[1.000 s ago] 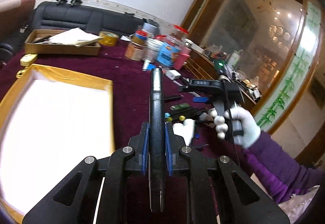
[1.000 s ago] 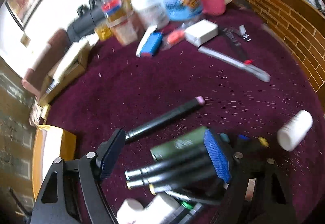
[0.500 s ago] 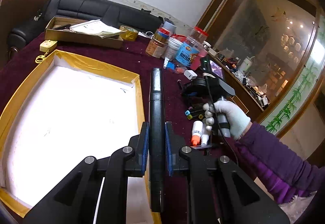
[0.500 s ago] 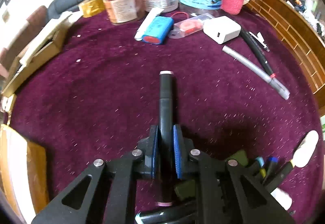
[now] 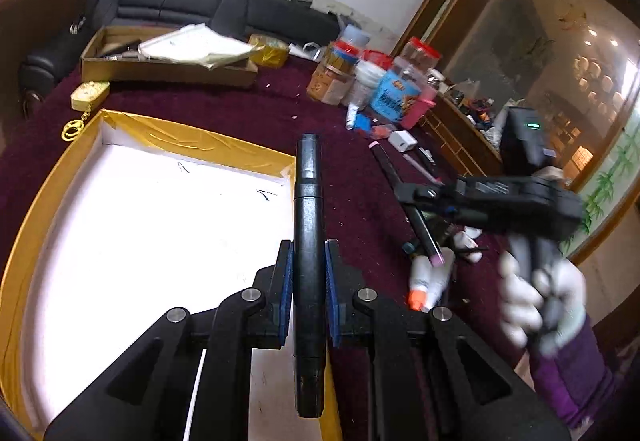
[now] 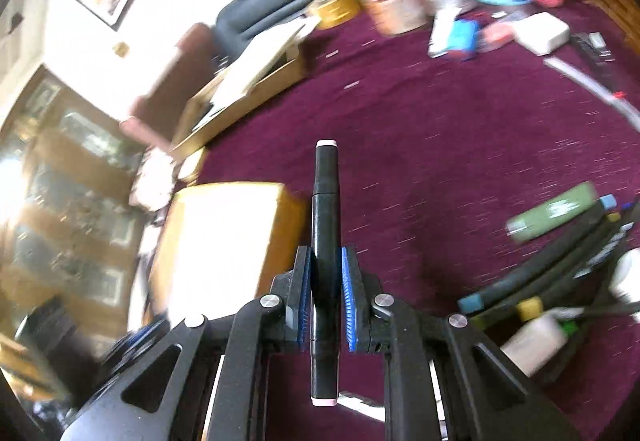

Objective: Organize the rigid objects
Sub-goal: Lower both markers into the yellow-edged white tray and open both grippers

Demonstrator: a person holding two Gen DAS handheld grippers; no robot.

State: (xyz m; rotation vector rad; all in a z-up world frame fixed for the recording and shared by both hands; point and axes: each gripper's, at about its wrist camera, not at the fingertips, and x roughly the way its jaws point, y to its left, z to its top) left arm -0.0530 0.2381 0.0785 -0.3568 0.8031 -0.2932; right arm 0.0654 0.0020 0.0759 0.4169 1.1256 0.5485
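In the left wrist view my left gripper point(image 5: 308, 253) is shut on a black marker point(image 5: 307, 201) that points forward over the right rim of a gold-edged white tray point(image 5: 168, 135). To the right, a white-gloved hand point(image 5: 540, 293) carries my right gripper point(image 5: 408, 197), blurred, shut on a black marker with pink ends point(image 5: 426, 237) above the maroon cloth. The right wrist view shows that gripper point(image 6: 326, 261) clamped on the pink-capped marker point(image 6: 326, 201), with the tray's corner point(image 6: 280, 197) just left of it. A pile of markers point(image 6: 540, 281) lies at the right.
Jars and tubs point(image 5: 384, 85) stand at the back of the maroon table, beside a cardboard box point(image 5: 168, 71) holding papers. A white charger point(image 5: 402, 141), a white bottle with an orange cap point(image 5: 426, 283) and a green stick point(image 6: 552, 213) lie near the marker pile. A wooden rail point(image 5: 460, 137) borders the right side.
My right gripper shut on a pink-capped marker from the pile, lifted it and swung left toward the tray. My left gripper moved on with its black marker along the tray's right rim.
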